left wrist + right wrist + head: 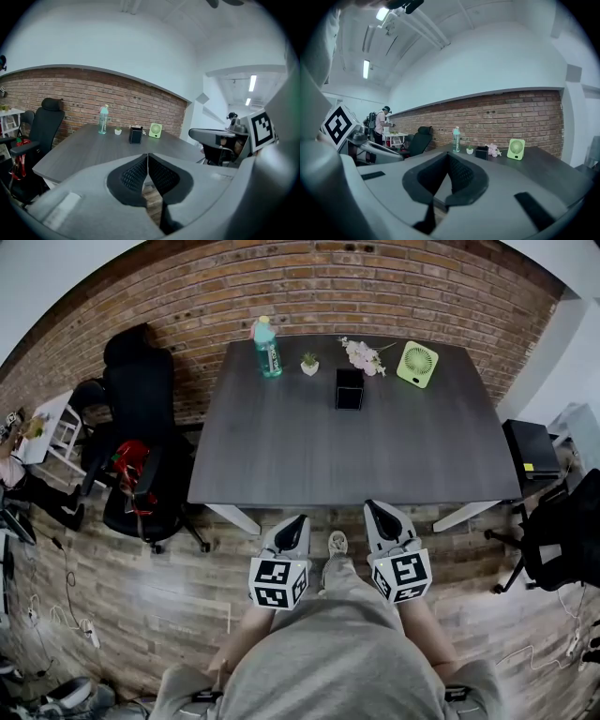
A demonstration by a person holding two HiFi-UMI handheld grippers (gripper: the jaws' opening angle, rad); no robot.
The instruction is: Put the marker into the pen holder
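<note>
A black office chair stands far off to the left of the left gripper, against a brick wall.

The left gripper is held low in front of the person's body, just short of the near edge of a dark grey table. Its own camera shows the two black ribbed pads pressed together at the tips with nothing between them.

Across the table, well ahead of both grippers, a row of things stands along the far side. A teal water bottle is ahead of the left gripper and slightly to its left. Next comes a small potted plant. The black pen holder stands upright, roughly in line with the gap between the two grippers and a little nearer to them than the plant. Just behind it and to the right lies a spray of pink flowers. A pale green fan stands ahead of the right gripper and slightly to its right. The marker cannot be picked out in any view.

The right gripper is held beside the left one, also close to the table's near edge. Its jaws meet at the tips and hold nothing.

A second dark chair stands far to the right of the right gripper.
</note>
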